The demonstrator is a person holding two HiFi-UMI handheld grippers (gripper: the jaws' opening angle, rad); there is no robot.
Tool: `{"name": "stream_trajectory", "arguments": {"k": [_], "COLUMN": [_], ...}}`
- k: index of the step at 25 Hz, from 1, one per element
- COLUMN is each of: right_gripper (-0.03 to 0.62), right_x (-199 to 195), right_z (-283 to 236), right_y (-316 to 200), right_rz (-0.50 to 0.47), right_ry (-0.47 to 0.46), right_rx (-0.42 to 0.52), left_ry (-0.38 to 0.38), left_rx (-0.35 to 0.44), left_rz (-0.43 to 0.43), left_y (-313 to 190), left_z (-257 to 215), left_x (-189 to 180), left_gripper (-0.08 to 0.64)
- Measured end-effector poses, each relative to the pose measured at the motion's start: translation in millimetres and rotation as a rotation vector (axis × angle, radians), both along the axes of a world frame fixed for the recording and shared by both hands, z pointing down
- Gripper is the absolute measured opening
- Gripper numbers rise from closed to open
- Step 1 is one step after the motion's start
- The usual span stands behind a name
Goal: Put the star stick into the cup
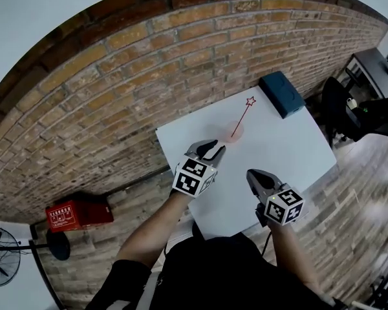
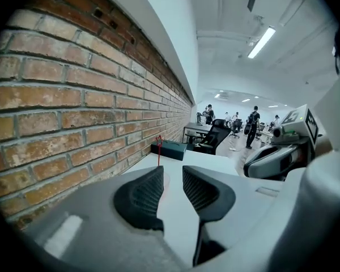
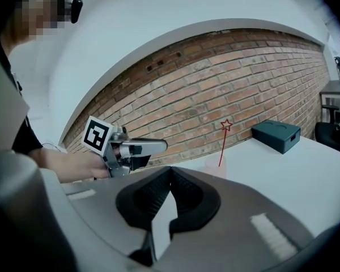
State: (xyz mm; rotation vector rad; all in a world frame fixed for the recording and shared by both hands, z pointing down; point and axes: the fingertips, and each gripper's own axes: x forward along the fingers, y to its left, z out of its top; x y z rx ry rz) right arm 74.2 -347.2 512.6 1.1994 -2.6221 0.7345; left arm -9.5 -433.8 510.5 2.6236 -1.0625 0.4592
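The red star stick (image 1: 242, 117) stands tilted in a pale translucent cup (image 1: 235, 132) on the white table (image 1: 284, 154), its star end toward the brick wall. In the right gripper view the star stick (image 3: 221, 149) rises out of the cup (image 3: 215, 166). My left gripper (image 1: 213, 148) hovers just short of the cup, open, with nothing between its jaws. In its own view the left gripper (image 2: 173, 171) points at the stick (image 2: 160, 147). My right gripper (image 1: 253, 176) hangs over the table's near part; its jaw tips touch, shut and empty (image 3: 170, 171).
A dark teal box (image 1: 281, 93) lies at the table's far corner by the brick wall. Office chairs (image 1: 336, 112) and desks stand to the right. On the floor at left are a red case (image 1: 77, 212) and a fan (image 1: 0, 257).
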Motion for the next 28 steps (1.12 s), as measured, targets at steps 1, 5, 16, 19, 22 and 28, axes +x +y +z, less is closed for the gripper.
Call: {"name": "stream_trajectory", "arguments": {"k": [1, 5, 16, 19, 22, 28], "right_gripper": [0.000, 0.000, 0.000, 0.000, 0.000, 0.000], "right_x": [-4, -17, -6, 7, 21, 51], "right_z": [-2, -10, -39, -50, -61, -67], "right_y": [5, 28, 61, 60, 58, 57], "right_rz": [0.007, 0.033, 0.067, 0.062, 0.045, 0.046], "right_ry": [0.000, 0.009, 0.035, 0.041, 0.053, -0.036], "right_rx": [0.004, 0.024, 0.100, 0.132, 0.165, 0.205], "left_ry": [0.008, 0.001, 0.036, 0.034, 0.040, 0.049], "left_rx": [0.008, 0.092, 0.218, 0.215, 0.174, 0.095], "left_rz": [0.012, 0.027, -0.045, -0.063, -0.113, -0.171], "left_y": [7, 33, 73, 79, 82, 85], "left_z": [-4, -25, -78, -79, -75, -64], "left_x": [-4, -24, -43, -39, -37, -26], "left_gripper": [0.107, 0.094, 0.005, 0.005, 0.005, 0.006]}}
